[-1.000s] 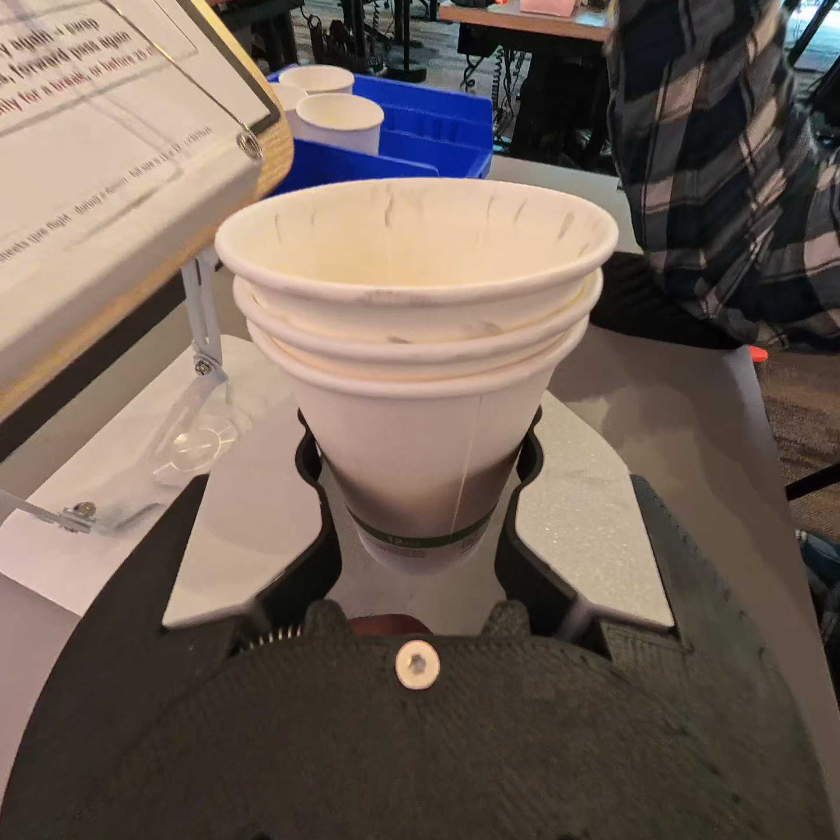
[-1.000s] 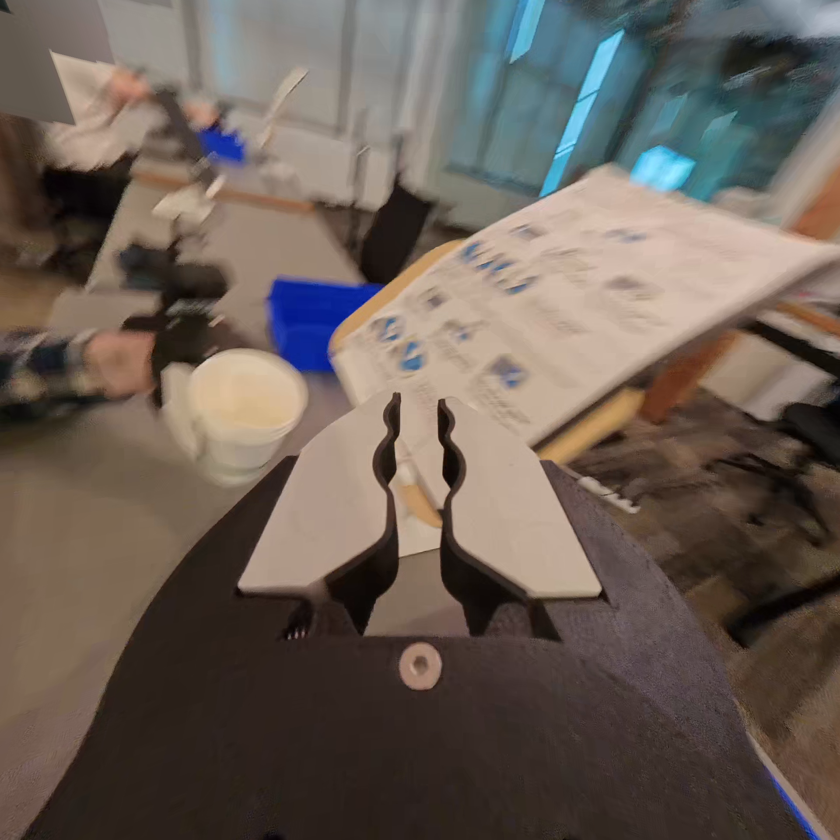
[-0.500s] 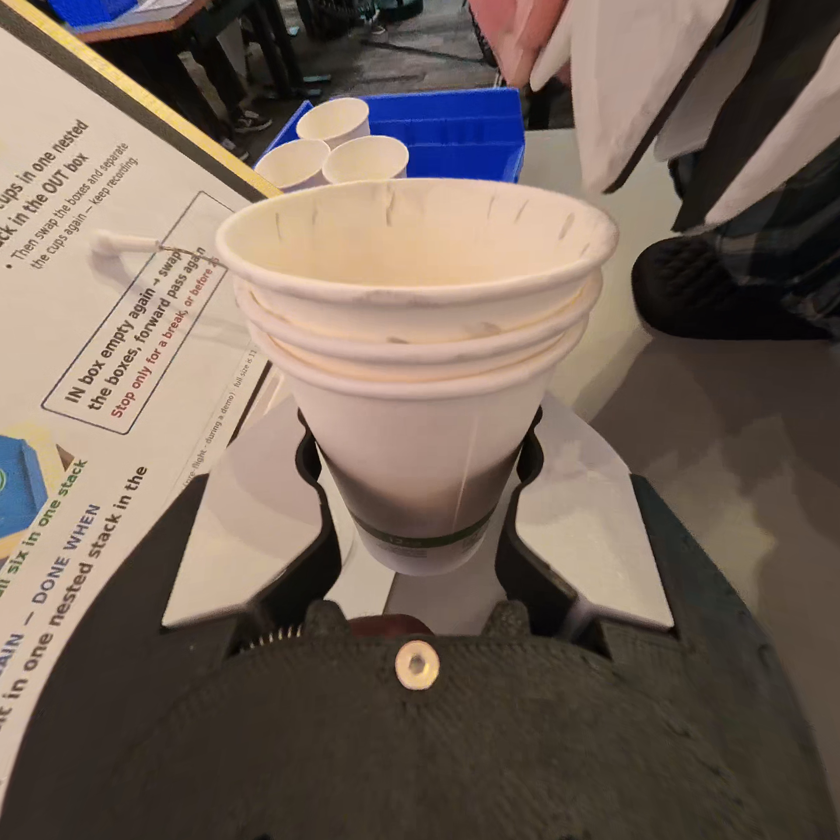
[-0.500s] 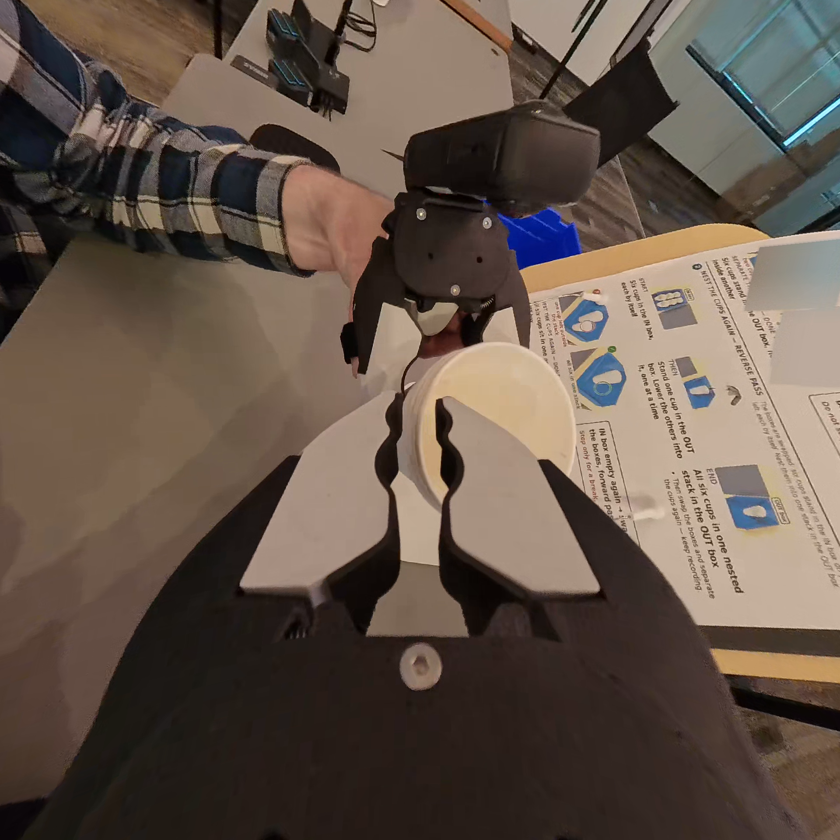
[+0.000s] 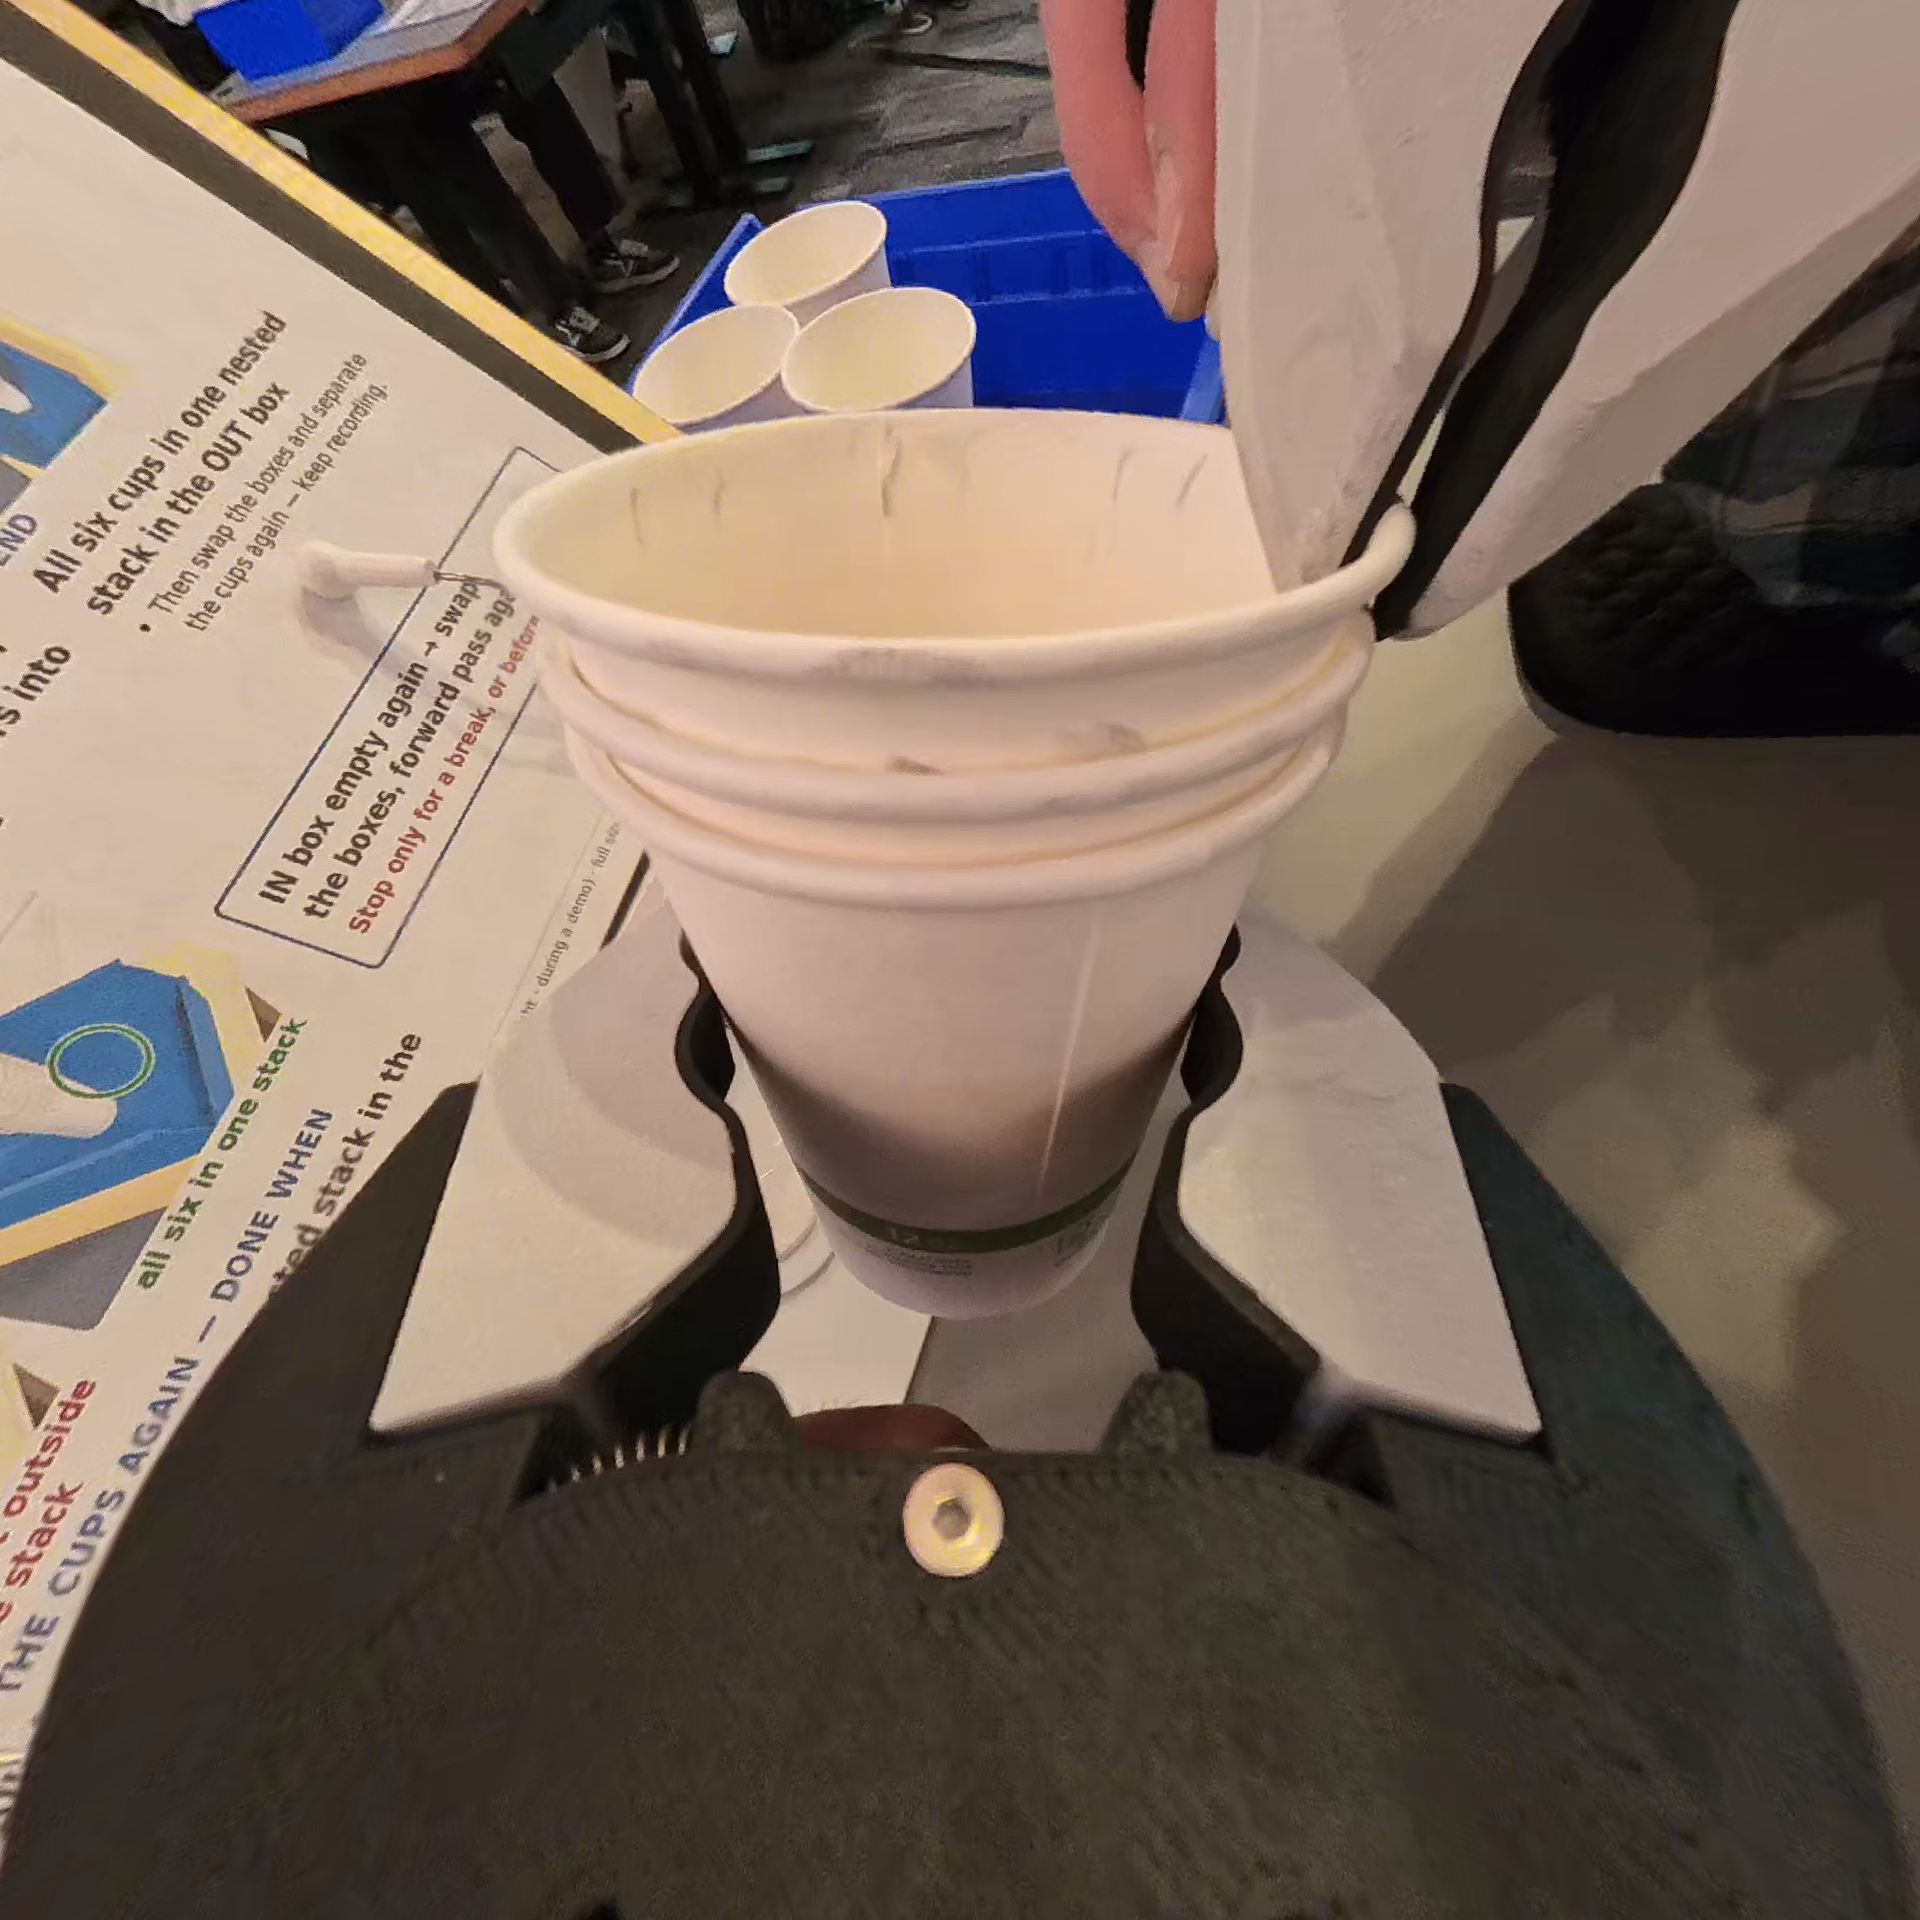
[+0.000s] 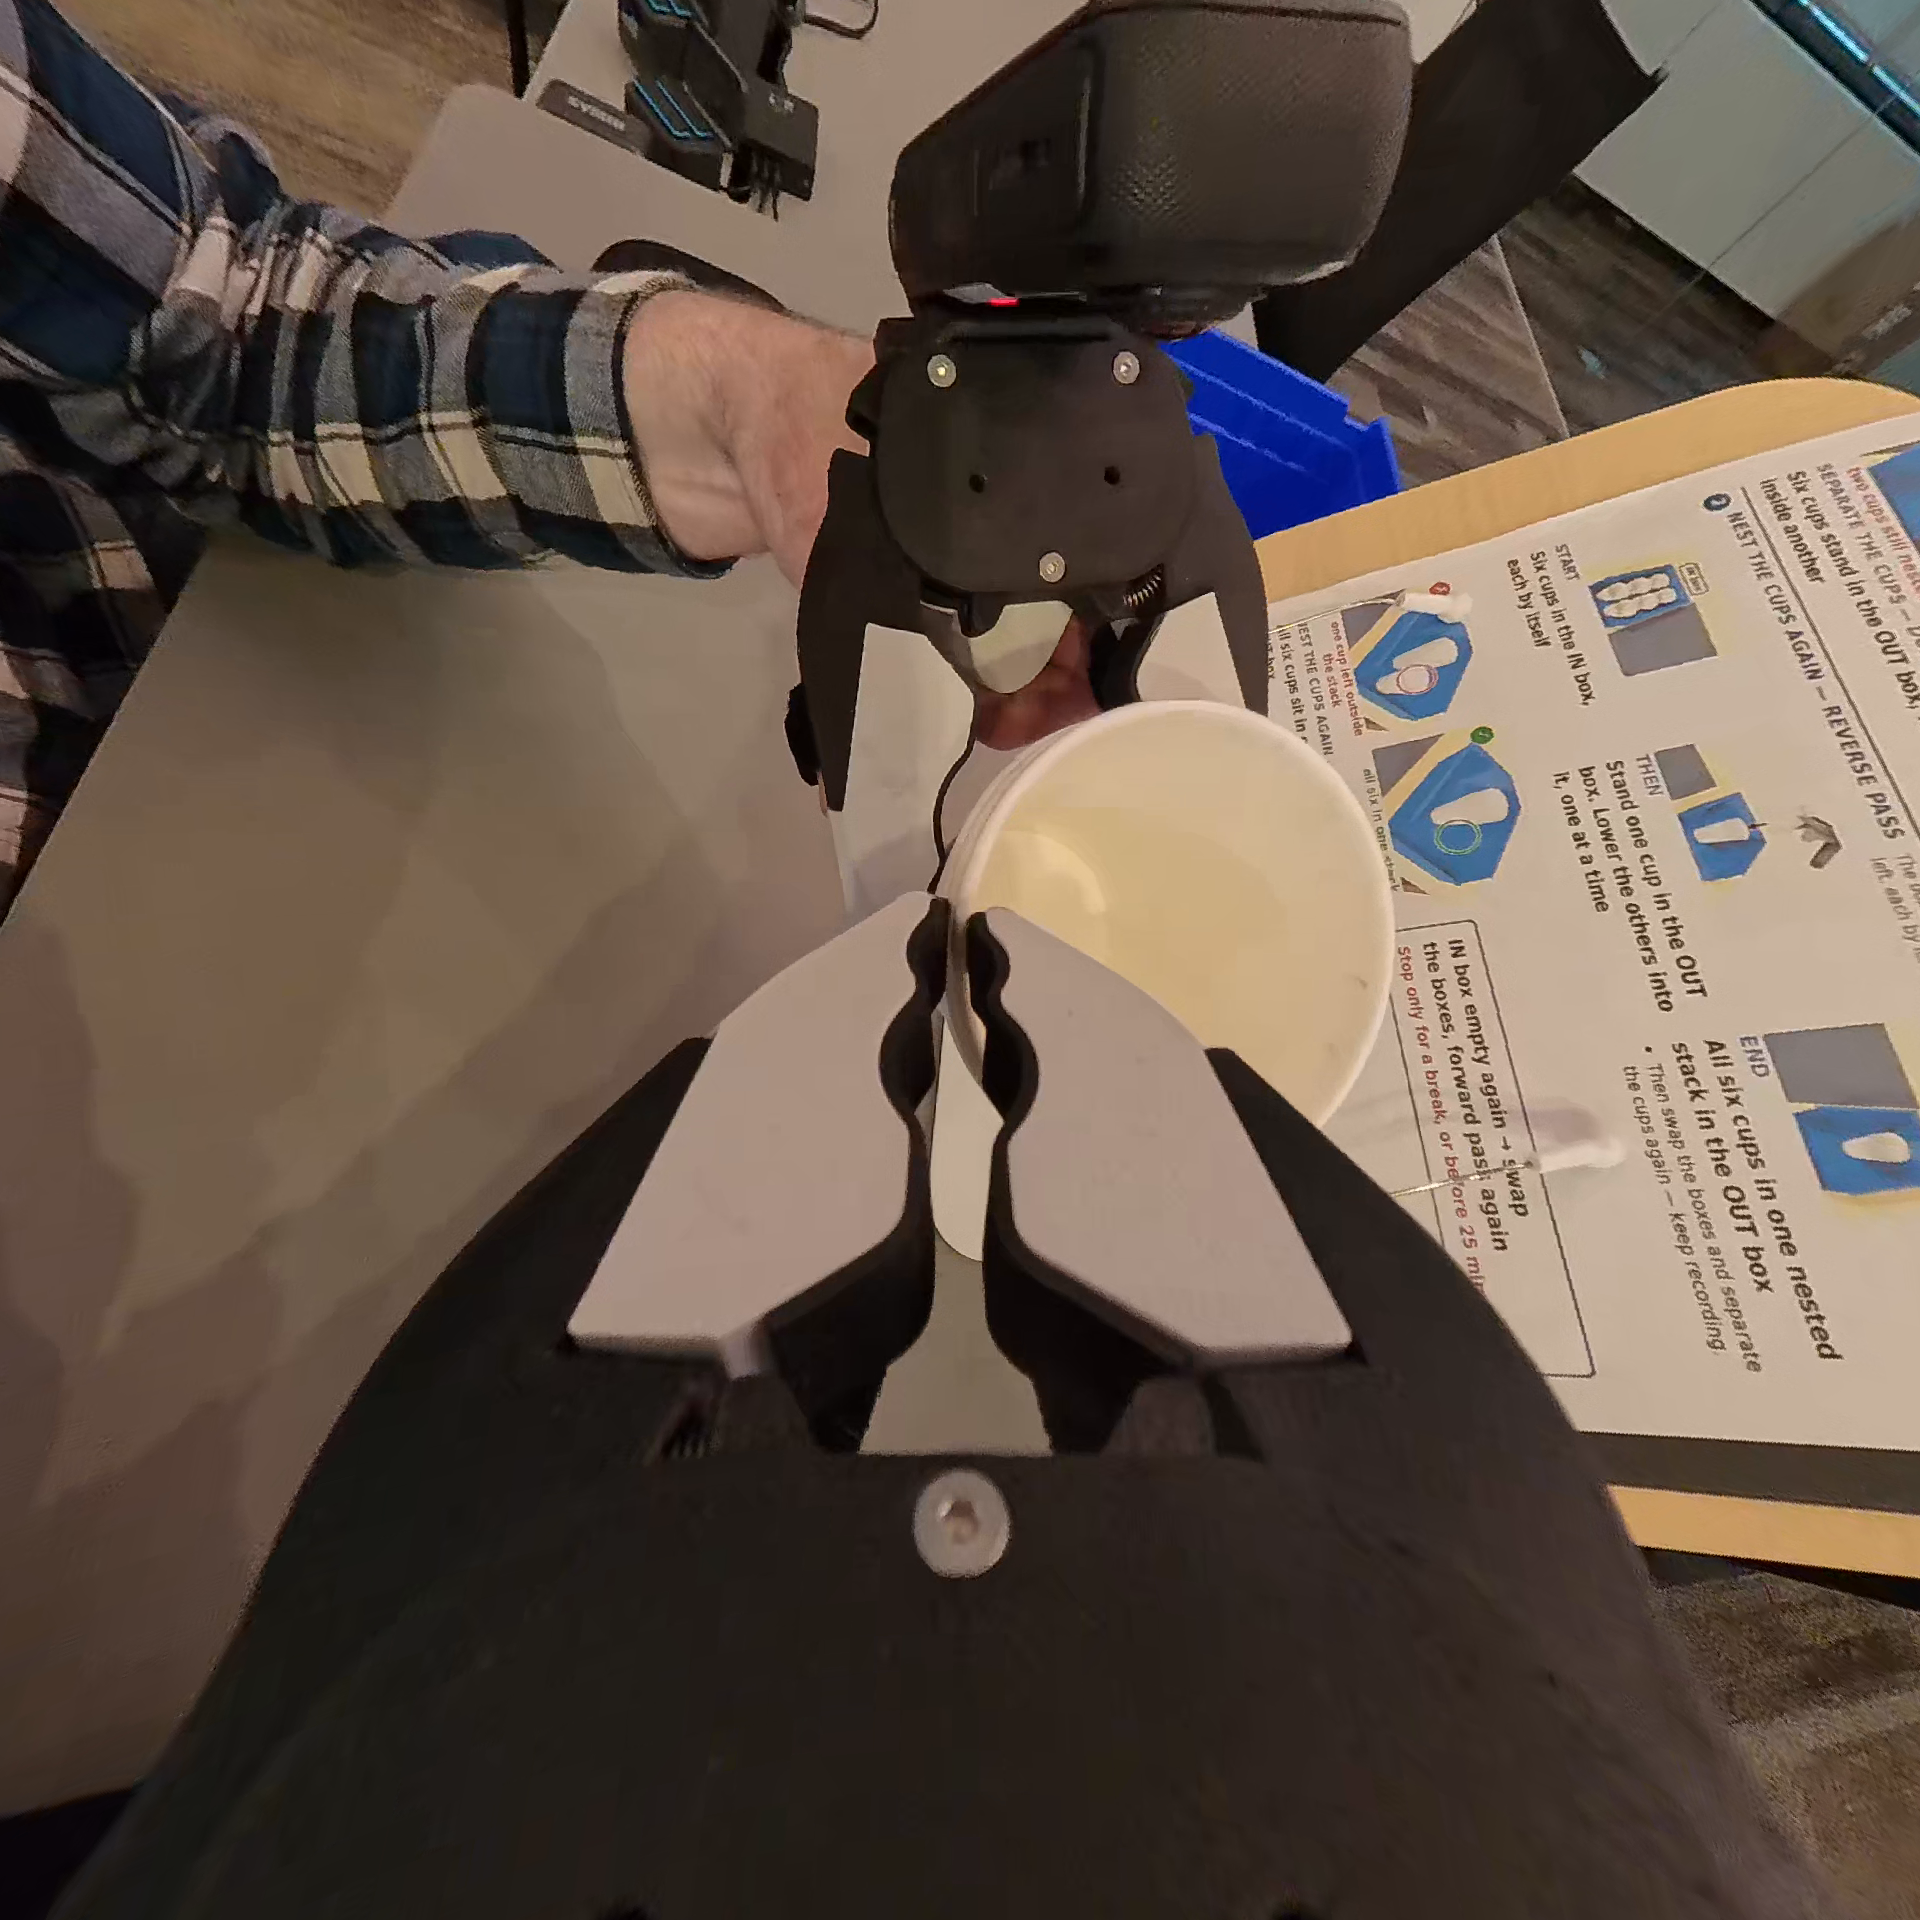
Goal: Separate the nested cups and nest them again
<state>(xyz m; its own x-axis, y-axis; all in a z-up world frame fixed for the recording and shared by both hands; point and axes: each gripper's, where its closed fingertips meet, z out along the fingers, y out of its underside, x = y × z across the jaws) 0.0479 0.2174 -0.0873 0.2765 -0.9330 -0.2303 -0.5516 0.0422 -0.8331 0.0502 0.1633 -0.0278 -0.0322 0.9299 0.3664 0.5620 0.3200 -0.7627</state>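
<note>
Room and surface, left to right. Far left: wood-edged board, tilted, carrying a printed instruction sheet; dark chair legs and carpet behind it. Centre back: blue bin with three loose white cups standing in it. Centre front: my left gripper, jaws pressed on the lower wall of the nested cup stack, three rims showing, held above the board's edge. Right: my right gripper, clamped on the rim wall of the top cup, one finger inside, one outside. Beyond: grey tabletop, plaid sleeve, black devices on a further table.
</note>
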